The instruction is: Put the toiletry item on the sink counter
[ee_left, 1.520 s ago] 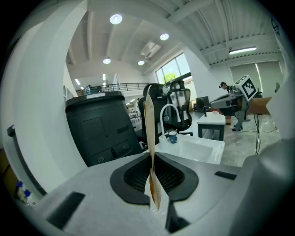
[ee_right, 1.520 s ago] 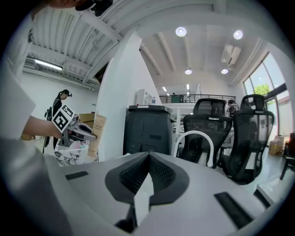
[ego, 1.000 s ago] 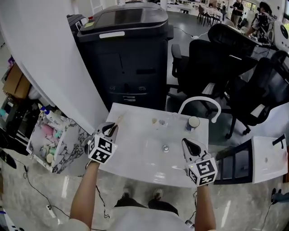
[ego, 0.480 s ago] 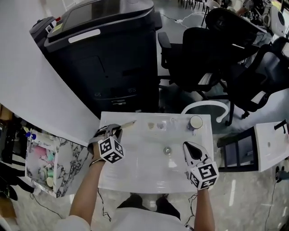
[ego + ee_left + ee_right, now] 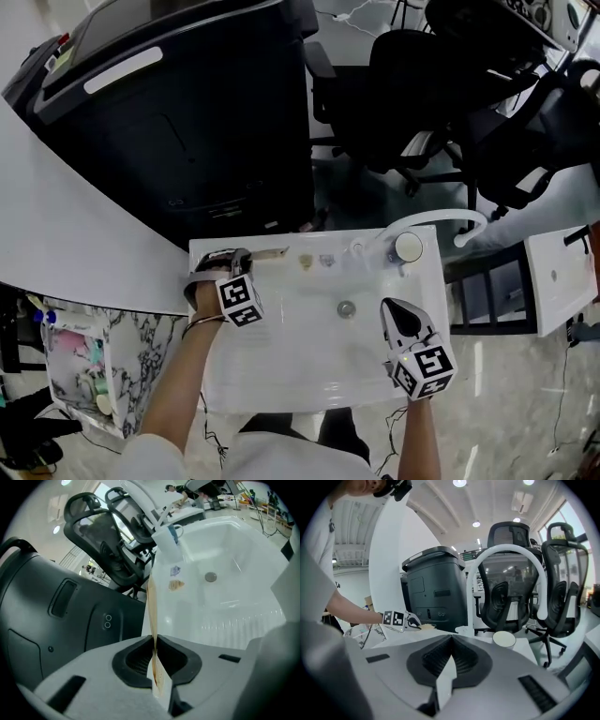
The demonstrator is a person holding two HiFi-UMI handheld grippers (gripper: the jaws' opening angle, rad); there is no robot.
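Observation:
A thin, flat tan toiletry item sticks out of my left gripper, which is shut on it. It lies low over the back left ledge of the white sink counter, pointing right. In the left gripper view the item shows edge-on, pinched between the pads of the left gripper. My right gripper hovers over the basin's right side, shut and empty. In its own view the right gripper has nothing between its jaws.
On the back ledge are two small bits, a white cup and an arched white faucet. The drain sits mid-basin. A large black machine and office chairs stand behind. A marbled box stands at left.
My left gripper has carried the tan item toward the sink's back left ledge, and it now points right along that ledge. The right gripper has hardly moved.

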